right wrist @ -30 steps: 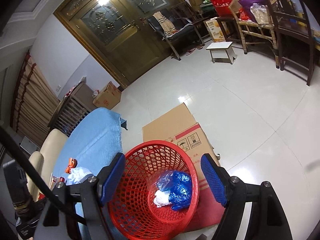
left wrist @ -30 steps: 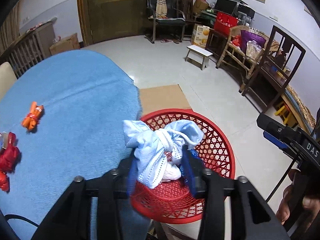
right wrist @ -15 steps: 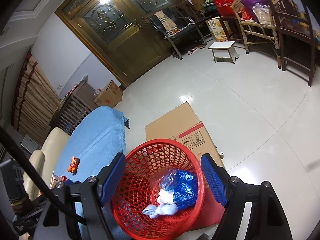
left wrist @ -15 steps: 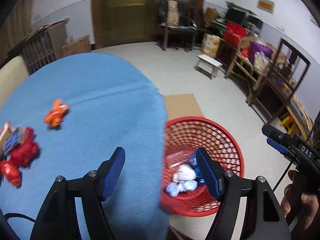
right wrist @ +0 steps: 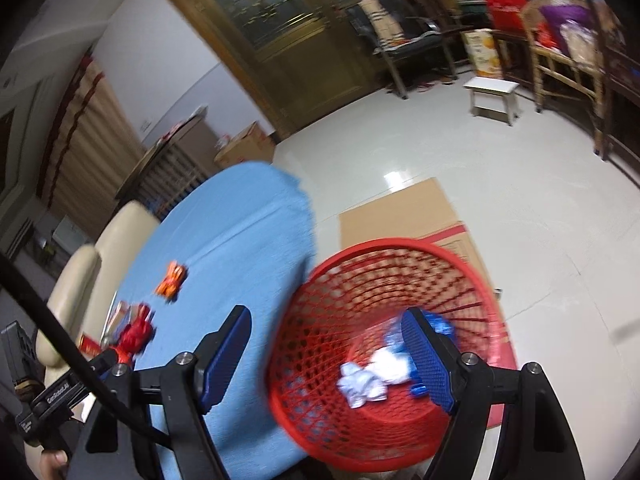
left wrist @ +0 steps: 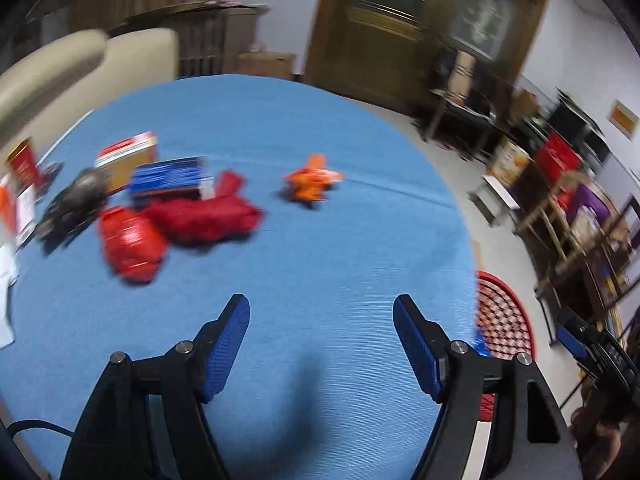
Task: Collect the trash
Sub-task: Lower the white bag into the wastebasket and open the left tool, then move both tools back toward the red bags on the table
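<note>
Nearest, the left tool [left wrist: 322,344] hung released over the blue-covered bench [left wrist: 320,240], its blue pads [left wrist: 224,352] wide apart with nothing between them; the jaws had just been opening. Bare cloth lay directly under and ahead of it, giving free room out to the bench's rounded right edge. The right tool [right wrist: 326,354] was likewise released and empty, straddling the gap where that bench edge met the red basket [right wrist: 304,312]: its left pad stood over cloth, its right pad over the basket's mouth.

The basket stood on the floor just beside the bench edge, on a flattened piece of cardboard [right wrist: 400,212]. Inside lay crumpled white paper [right wrist: 362,384] and a blue bag [right wrist: 438,326] (partly hidden behind the right pad), both below the right tool.

Farther up the bench, well ahead of the left tool, an orange wrapper [left wrist: 312,184] lay alone near the middle. To its left sat a blurred cluster: a red crumpled bag [left wrist: 204,216], a red packet [left wrist: 130,250], a blue box [left wrist: 168,178], a dark scrap [left wrist: 70,210] and a red-and-tan box [left wrist: 128,156]. A cream chair [left wrist: 100,64] stood at the far-left edge.

Beyond the basket the pale floor [right wrist: 460,152] was open up to a small white stool [right wrist: 494,94] and the wooden doors [right wrist: 288,32].
</note>
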### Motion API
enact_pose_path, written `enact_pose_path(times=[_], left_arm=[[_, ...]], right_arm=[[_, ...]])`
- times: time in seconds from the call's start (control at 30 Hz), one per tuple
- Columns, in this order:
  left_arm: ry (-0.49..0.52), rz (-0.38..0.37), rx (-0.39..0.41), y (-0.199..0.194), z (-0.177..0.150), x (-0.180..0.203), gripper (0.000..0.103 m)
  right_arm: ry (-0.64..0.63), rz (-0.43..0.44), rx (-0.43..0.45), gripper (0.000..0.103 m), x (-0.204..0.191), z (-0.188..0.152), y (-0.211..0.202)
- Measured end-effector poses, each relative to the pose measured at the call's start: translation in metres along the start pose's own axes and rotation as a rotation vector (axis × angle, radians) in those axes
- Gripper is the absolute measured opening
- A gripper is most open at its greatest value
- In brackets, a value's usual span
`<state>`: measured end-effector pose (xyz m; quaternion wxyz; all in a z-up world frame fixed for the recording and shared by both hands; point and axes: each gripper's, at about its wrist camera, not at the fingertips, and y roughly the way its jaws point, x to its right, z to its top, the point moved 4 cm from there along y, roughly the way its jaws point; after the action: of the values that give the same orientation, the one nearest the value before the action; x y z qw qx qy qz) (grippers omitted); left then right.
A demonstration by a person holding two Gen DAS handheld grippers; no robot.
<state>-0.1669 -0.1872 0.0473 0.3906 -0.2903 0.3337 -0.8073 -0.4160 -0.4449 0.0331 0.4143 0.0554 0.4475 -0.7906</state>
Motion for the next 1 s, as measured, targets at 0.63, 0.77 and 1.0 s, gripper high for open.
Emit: enact_pose_path(times=[0.63, 0.77, 1.0], left_arm=[[-0.268, 0.147, 0.023, -0.006, -0.018, -0.144, 0.075], [-0.254, 0.132, 0.044, 0.006, 0.007, -0.139, 0.075], [-0.250, 0.154, 0.024, 0.040, 0.034, -0.140, 0.076]], right_arm=[[-0.396, 0.105, -0.195, 0.080, -0.175, -0.066, 0.072], [-0.425, 0.119, -0.222, 0.080, -0.189, -0.077, 0.079], [-0.472, 0.100, -0.226, 0.080, -0.194, -0.080, 0.081]])
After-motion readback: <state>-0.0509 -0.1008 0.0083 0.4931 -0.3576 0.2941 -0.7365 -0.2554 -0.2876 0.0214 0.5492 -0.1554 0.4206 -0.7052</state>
